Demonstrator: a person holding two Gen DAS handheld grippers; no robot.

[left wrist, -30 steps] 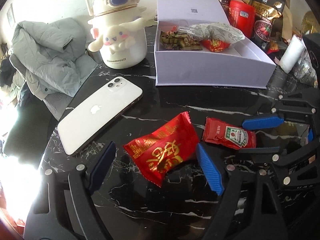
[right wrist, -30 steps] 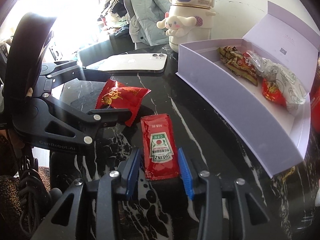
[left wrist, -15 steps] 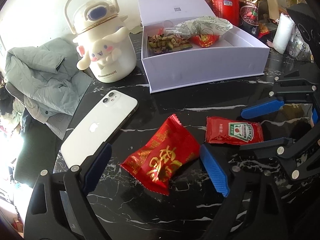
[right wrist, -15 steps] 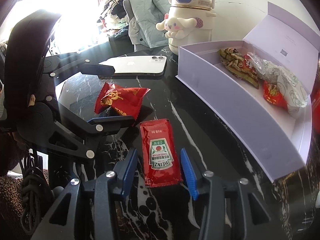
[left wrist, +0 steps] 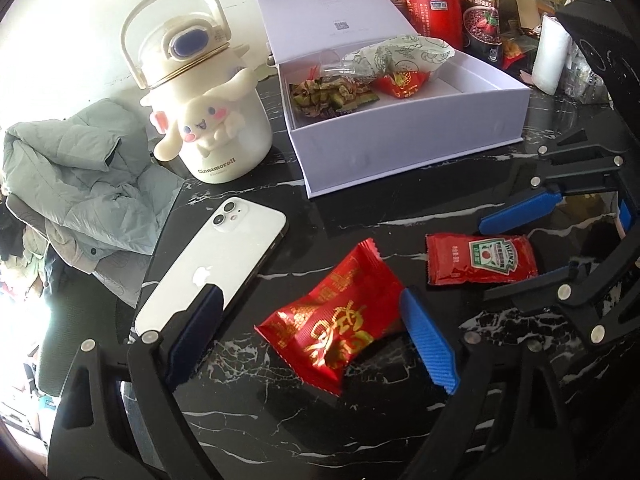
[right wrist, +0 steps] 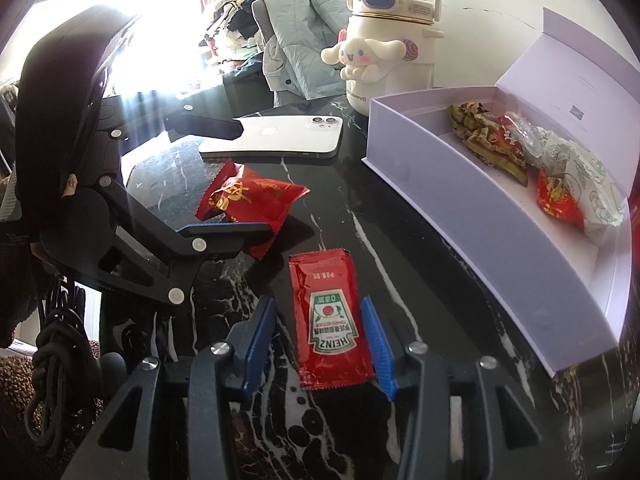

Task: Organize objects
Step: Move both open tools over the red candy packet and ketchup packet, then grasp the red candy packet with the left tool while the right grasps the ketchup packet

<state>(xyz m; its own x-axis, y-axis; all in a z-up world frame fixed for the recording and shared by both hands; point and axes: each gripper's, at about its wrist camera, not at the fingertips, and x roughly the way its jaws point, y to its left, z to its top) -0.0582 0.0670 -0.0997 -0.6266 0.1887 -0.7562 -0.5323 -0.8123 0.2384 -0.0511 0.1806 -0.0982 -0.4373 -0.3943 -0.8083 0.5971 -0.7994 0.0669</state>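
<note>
A red snack packet lies on the black marble table between the wide-open fingers of my left gripper; it also shows in the right wrist view. A red Heinz ketchup sachet lies flat between the open blue fingers of my right gripper, untouched; it also shows in the left wrist view. The open lavender box holds several snack packets. A white phone lies face down at the left.
A white Cinnamoroll bottle stands left of the box. A grey jacket hangs at the table's left edge. Red canisters and snack bags crowd behind the box. The phone lies under my left gripper's far finger.
My left gripper has drawn back and turned, so the red packet sits lower between its fingers. My right gripper's fingers have opened slightly wider around the sachet.
</note>
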